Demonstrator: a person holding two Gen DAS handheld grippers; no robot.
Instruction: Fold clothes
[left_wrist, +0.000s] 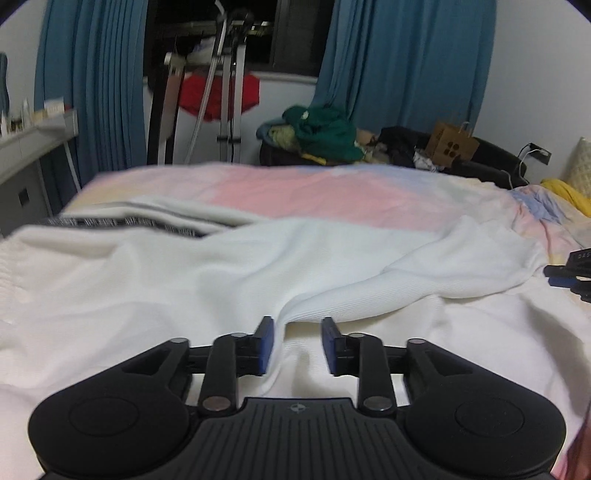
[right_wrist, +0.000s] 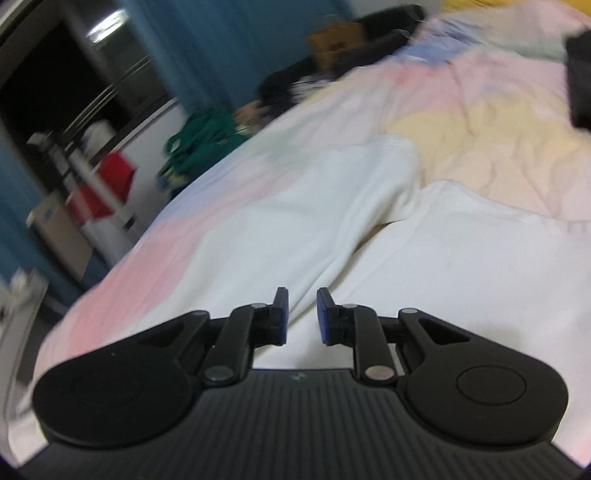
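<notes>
A white ribbed sweater (left_wrist: 229, 266) lies spread on the bed, one sleeve folded across its body toward the right. A dark patterned band (left_wrist: 122, 223) shows at its far left edge. My left gripper (left_wrist: 297, 328) is open just above the sweater, with nothing between its blue pads; a fold of the sleeve ends right ahead of them. My right gripper (right_wrist: 301, 301) is open over the same sweater (right_wrist: 295, 221), and the sleeve's cuff (right_wrist: 400, 155) lies ahead of it. The right gripper's tips also show at the left wrist view's right edge (left_wrist: 569, 275).
The bed has a pastel pink, yellow and blue cover (left_wrist: 314, 192). Behind it lie a pile of clothes with a green garment (left_wrist: 325, 133), a brown paper bag (left_wrist: 452, 146), blue curtains (left_wrist: 402, 62) and a metal rack (left_wrist: 229, 92). A shelf (left_wrist: 33, 136) stands at the left.
</notes>
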